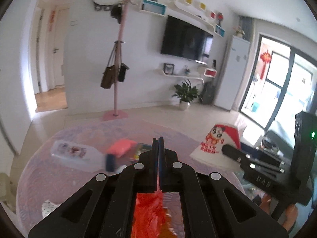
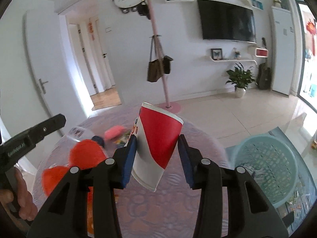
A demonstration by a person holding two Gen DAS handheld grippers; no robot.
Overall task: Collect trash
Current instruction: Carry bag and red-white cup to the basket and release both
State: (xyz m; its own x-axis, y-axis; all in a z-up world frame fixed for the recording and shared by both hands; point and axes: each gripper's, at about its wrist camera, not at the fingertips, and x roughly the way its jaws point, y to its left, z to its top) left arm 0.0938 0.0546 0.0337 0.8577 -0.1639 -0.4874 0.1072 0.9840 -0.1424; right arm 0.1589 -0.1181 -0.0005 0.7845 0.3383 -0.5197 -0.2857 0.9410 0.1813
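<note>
Right claw — paper cup (clamped)

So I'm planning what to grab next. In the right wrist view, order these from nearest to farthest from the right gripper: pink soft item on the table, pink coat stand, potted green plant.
1. Pink soft item, on the table, left of the gripper.
2. Pink coat stand, on the floor past the table.
3. Potted green plant, by the far wall, right.

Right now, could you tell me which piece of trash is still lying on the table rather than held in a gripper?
The clear plastic bottle, lying on its side. The paper cup is in the right gripper, and the red plastic bag hangs from the left gripper.
</note>
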